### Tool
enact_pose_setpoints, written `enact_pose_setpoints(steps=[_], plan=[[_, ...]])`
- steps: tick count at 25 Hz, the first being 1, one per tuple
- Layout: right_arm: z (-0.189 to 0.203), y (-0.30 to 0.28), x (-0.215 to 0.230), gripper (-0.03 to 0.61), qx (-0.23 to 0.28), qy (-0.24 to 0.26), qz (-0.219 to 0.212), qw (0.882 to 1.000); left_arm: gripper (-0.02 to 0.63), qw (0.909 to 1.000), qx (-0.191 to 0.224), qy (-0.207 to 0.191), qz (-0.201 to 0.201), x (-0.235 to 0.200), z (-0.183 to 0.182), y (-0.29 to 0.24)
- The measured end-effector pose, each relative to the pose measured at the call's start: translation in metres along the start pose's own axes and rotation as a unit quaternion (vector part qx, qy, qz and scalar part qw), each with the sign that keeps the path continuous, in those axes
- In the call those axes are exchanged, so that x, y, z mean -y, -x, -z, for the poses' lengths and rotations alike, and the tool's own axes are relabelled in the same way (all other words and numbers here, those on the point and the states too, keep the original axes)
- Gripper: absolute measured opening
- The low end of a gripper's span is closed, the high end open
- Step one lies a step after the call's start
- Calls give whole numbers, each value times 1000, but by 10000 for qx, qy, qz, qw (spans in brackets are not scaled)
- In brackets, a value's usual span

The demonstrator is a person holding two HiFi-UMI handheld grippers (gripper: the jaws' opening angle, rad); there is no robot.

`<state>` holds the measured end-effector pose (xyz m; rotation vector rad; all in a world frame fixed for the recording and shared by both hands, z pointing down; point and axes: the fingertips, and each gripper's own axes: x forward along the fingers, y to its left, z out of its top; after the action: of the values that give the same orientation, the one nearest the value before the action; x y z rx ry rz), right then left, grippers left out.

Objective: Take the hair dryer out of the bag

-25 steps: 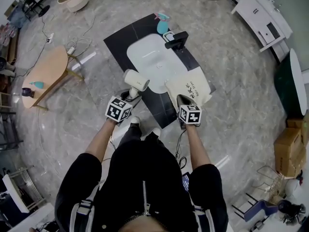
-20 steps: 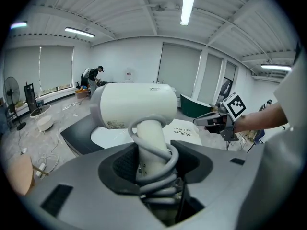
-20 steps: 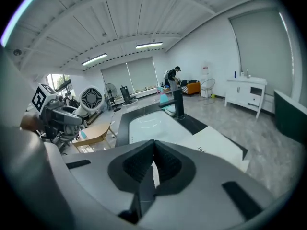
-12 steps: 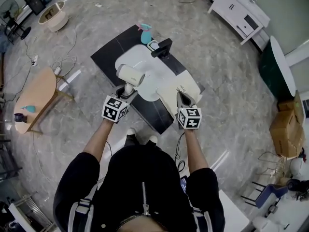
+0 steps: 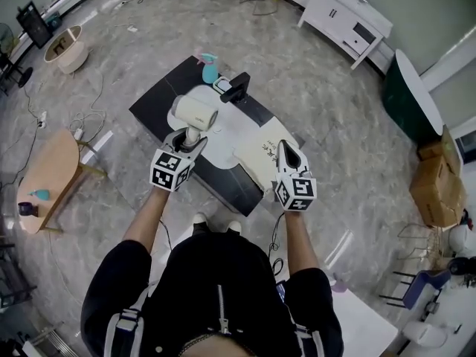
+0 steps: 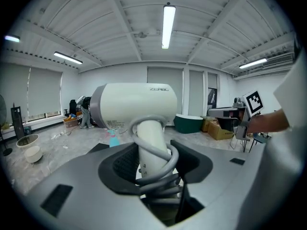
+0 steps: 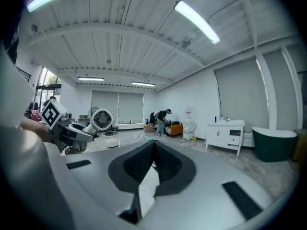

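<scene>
Left claw [image 6: 153, 176] is clamped on the handle of the hair dryer [image 6: 134, 104], pads pressing through the grey cord [image 6: 156, 164] coiled round that handle, with the barrel straight above the jaws. Right claw [image 7: 152, 150] is pinched narrow on a thin cream fold of the bag [image 5: 260, 151], which hangs ahead of and below it. The dryer sits well to the left of the right claw and looks fully clear of the bag, so I judge the step to be the last of the pull-out. To do it well: keep the left squeeze firm, since a round handle under cord loops could slip. Hold the dryer upright and widen the gap between the two claws. Check that no loose cord end trails back into the bag mouth. Let go of the bag only once the dryer is clear, then set the dryer on the black mat [image 5: 152, 110] below the left claw. Writing: grey brand lettering on the barrel side starts with Z, the rest not surely readable. The small label under it is too fine to read. The bag carries a few lines of dark script, illegible in the head view. The marker cubes show square codes only.
</scene>
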<state>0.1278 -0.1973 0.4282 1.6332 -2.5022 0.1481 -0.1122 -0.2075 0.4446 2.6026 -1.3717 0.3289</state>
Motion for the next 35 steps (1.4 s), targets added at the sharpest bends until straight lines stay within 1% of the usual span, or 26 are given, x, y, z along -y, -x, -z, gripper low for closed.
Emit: enact_pose_setpoints(steps=[3, 7, 15, 35], plan=[[-8, 4, 0, 9, 148, 65, 110, 9998, 222, 9998, 202, -2, -6, 0, -7, 0], [-4, 6, 0, 9, 113, 6, 171, 9998, 221, 9994, 343, 54, 2, 3, -6, -1], [1, 8, -4, 9, 52, 18, 184, 9998, 222, 9994, 309, 56, 115, 9, -3, -2], [7, 1, -1, 9, -1, 77, 238, 9997, 222, 9995, 235, 116, 178, 10, 5, -10]])
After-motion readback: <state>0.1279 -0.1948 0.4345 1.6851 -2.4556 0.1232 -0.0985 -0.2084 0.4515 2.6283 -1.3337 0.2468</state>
